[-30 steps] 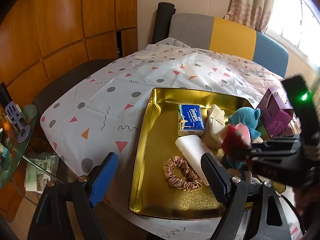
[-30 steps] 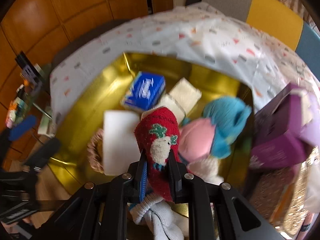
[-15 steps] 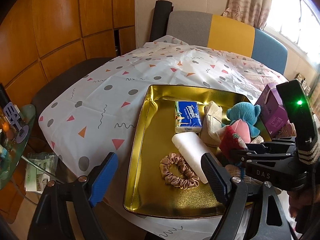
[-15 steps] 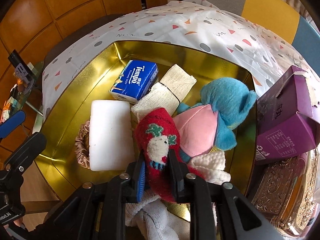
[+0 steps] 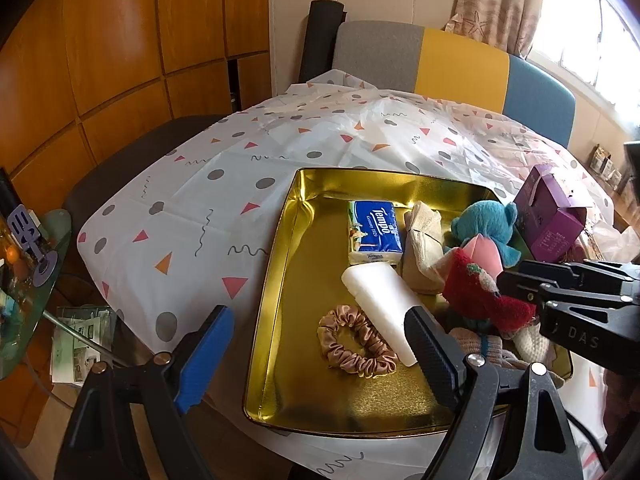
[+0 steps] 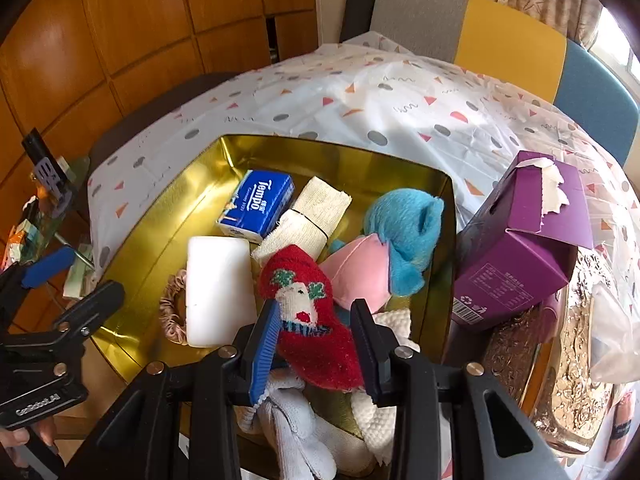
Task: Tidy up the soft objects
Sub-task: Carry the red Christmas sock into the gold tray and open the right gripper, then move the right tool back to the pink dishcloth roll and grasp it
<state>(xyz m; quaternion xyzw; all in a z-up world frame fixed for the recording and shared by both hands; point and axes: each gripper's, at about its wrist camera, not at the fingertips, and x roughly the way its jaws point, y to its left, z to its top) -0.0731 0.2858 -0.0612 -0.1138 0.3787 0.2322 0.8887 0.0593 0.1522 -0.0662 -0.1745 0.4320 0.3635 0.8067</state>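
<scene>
Beyond the table you see a grey, yellow and blue chair back (image 5: 456,60), wooden wall panels (image 5: 120,40) and a patterned curtain (image 5: 496,0). A glass side table (image 5: 36,288) stands at left with clutter.

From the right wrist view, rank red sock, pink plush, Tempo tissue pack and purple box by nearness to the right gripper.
1. red sock, between the opening jaws of the right gripper.
2. pink plush, just beyond.
3. Tempo tissue pack, far left, and purple box, right: too close to call.

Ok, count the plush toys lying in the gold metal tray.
2: a blue furry plush at the tray's far right corner, and a pink plush leaning against it, beside the red knitted sock. Others may hide beneath the pile.
</scene>
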